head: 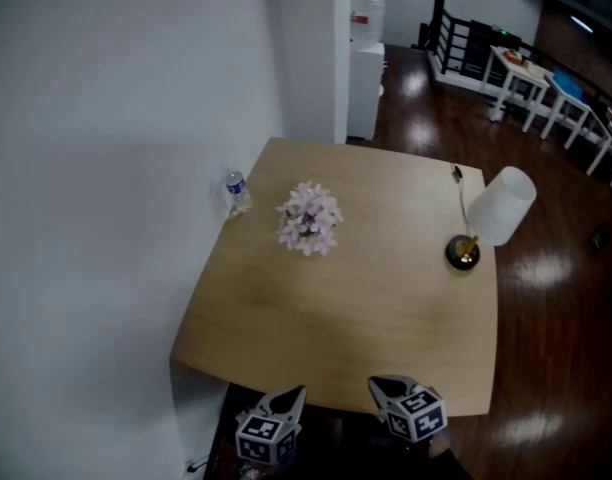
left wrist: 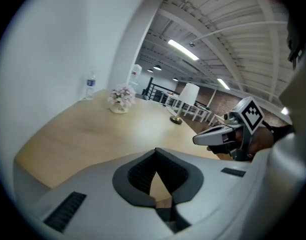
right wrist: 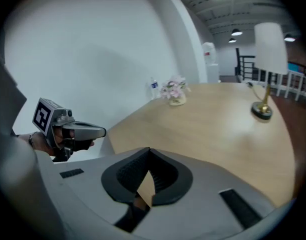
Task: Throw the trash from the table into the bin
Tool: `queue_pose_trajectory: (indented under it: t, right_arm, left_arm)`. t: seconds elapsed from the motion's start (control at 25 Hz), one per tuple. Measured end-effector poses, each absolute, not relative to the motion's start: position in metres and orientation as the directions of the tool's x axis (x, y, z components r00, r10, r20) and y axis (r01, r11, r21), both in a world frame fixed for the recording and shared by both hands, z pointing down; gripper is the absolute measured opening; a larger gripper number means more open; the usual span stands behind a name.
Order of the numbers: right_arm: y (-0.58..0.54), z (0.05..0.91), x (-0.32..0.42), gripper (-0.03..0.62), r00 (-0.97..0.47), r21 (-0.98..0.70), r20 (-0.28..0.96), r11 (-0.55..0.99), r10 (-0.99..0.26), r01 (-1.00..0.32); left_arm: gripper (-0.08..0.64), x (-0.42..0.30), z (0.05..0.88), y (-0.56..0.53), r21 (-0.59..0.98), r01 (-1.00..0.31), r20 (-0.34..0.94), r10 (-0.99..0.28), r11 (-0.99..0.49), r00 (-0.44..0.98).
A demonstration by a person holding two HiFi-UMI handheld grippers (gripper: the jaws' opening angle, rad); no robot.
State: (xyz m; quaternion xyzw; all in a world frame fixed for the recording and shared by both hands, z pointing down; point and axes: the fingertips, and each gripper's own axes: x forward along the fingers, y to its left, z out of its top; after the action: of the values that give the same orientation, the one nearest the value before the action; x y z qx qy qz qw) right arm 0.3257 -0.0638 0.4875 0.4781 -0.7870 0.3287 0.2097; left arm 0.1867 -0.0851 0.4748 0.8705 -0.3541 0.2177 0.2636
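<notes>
Hovering just off the bench's [head: 386, 308] six o'clock edge, the left tool [head: 291, 396] and right tool [head: 383, 385] are seen clenched, tips pressed together on nothing. A flower pot [head: 309, 218] is placed towards eleven o'clock of the bench's middle. The plastic bottle [head: 236, 190] is stood at ten o'clock, beside the wall [head: 106, 168]; a lamp [head: 501, 206] is set at two o'clock.
</notes>
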Motion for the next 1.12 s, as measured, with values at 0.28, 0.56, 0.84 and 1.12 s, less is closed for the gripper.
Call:
queue_pose_trajectory:
  t: [0.28,0.56,0.84,1.12]
  right_arm:
    - [0.013,0.493,0.413,0.005,-0.192,-0.287,0.666,-0.010,-0.721,-0.958]
    - [0.026,0.510,0.448,0.005,-0.182,-0.322,0.633,-0.042,-0.752,-0.946]
    - [0.021,0.504,0.470,0.004,-0.221,-0.362,0.601,-0.015,-0.768,-0.932]
    - [0.024,0.520,0.480,0.000,-0.237,-0.360,0.624,-0.005,-0.745,-0.933]
  left_arm:
    - [0.003,0.257,0.482,-0.064,0.337,-0.545,0.540,-0.316,-0.768,0.780]
    - [0.003,0.294,0.495,-0.042,0.325,-0.541,0.590,-0.281,-0.776,0.757]
    - [0.005,0.319,0.487,-0.038,0.293,-0.550,0.624,-0.280,-0.782,0.730]
    - [0.004,0.324,0.484,-0.040,0.273,-0.574,0.627,-0.310,-0.772,0.715]
